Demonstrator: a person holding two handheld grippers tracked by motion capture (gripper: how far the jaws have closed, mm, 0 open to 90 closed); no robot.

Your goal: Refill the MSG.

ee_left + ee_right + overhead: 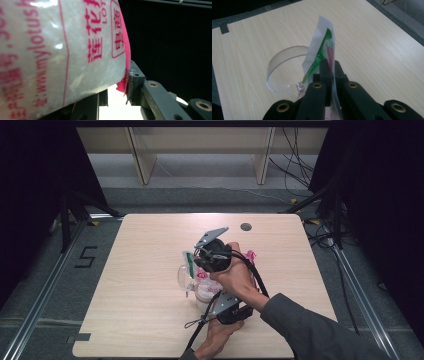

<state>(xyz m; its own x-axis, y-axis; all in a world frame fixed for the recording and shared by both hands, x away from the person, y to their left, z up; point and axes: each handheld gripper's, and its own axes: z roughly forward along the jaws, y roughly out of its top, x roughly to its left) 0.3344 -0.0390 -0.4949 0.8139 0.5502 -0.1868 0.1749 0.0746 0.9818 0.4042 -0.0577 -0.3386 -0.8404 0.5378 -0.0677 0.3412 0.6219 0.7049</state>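
A clear plastic bag of white grains with pink print hangs over the middle of the wooden table. My right gripper is shut on the bag's flat top edge, where a green and a pink strip run. My left gripper comes from below and is shut on the bag's lower part; one pad presses its pink edge. A clear round cup stands on the table just left of the bag, and its rim lies behind the pinched edge.
A dark round grommet sits near the table's far edge. There is a small notch in the front left corner. Cables trail on the floor at the right, and pale shelf legs stand beyond the table.
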